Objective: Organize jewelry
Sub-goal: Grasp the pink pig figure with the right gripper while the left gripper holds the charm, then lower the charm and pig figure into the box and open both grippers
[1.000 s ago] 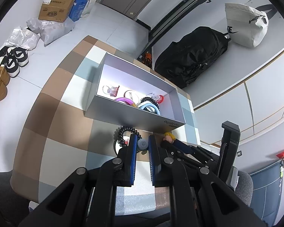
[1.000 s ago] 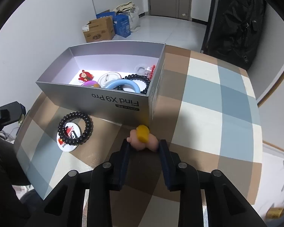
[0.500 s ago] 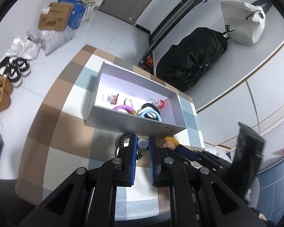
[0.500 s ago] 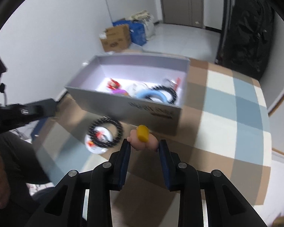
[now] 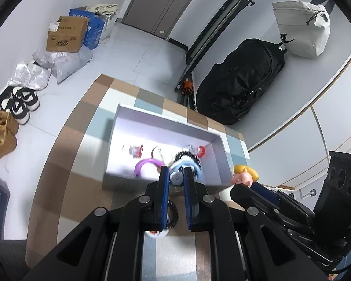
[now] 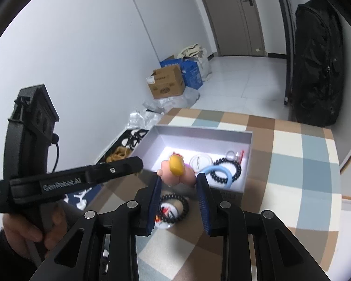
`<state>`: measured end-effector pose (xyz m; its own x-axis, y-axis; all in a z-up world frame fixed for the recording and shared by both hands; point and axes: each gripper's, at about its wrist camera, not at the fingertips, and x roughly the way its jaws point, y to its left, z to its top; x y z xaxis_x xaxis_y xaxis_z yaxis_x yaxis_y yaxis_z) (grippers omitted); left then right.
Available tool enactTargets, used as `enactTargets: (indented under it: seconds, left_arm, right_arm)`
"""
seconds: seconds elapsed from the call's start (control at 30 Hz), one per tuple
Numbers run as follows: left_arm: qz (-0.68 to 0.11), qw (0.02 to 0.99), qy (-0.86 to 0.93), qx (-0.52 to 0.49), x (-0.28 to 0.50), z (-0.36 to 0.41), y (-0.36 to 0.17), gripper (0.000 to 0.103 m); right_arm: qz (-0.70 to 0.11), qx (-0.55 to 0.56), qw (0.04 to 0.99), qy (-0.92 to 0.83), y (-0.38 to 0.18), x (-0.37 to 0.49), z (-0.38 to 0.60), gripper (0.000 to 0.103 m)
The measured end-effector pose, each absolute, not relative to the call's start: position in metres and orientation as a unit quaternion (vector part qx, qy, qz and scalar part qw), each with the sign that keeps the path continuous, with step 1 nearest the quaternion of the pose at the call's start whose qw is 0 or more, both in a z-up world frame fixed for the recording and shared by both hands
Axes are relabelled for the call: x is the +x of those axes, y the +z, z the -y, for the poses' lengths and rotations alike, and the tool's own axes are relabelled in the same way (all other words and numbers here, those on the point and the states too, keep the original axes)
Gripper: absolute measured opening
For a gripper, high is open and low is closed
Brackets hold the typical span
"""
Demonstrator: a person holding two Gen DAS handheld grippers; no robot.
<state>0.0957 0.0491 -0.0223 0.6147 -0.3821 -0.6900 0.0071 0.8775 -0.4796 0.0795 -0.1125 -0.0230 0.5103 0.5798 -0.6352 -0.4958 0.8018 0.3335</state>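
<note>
A grey open box point(image 5: 119, 121) point(image 6: 246, 164) stands on the checked table and holds several rings and bracelets, among them a purple ring point(image 5: 146, 165), a blue ring point(image 6: 218, 172) and a black bead bracelet point(image 6: 229, 164). My left gripper point(image 5: 176, 178) is shut on a small grey-blue round piece point(image 5: 176, 178), held above the box's near wall. My right gripper point(image 6: 178, 179) is shut on a pink figure with yellow hair point(image 6: 175, 168) point(image 5: 244, 175), also raised near the box. A black coil bracelet on a white badge point(image 6: 173, 210) point(image 5: 172, 213) lies on the table below both grippers.
The table point(image 6: 304, 164) carries a brown, blue and white checked cloth. On the floor are cardboard boxes point(image 5: 65, 35), plastic bags point(image 5: 65, 63) and shoes point(image 5: 21, 100). A black backpack point(image 5: 241, 84) leans on the wall behind the table. A hand holds the left gripper's body point(image 6: 30, 171).
Both grippers have risen from the table and moved toward the box, each still holding its piece. The coil bracelet and badge stay on the table.
</note>
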Motion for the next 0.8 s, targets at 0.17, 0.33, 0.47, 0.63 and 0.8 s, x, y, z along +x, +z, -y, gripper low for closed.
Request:
enactTargets:
  seconds: [0.17,0.33,0.47,0.63,0.8]
  left_arm:
    - [-0.426,0.871,-0.112,-0.220,0.110,-0.043,-0.022,0.007]
    - [-0.429,0.868,-0.106,-0.224,0.121,-0.041,-0.023,0.007]
    - [-0.430,0.868,-0.102,-0.228,0.127,-0.042,-0.026,0.007]
    - [-0.442,0.865,-0.090,-0.219,0.135,-0.041,-0.034,0.007]
    - [-0.450,0.859,-0.088,-0.227,0.141,-0.041,-0.038,0.007]
  right_arm:
    - [-0.392,0.070,0.866,0.302,-0.021,0.096,0.117,0.029]
    - [-0.399,0.080,0.864,0.298,-0.020,0.112,0.119,0.029]
    - [-0.406,0.090,0.858,0.300,-0.022,0.123,0.120,0.029]
    - [-0.419,0.108,0.849,0.301,-0.027,0.135,0.121,0.029]
    - [-0.429,0.121,0.846,0.293,-0.033,0.145,0.124,0.029]
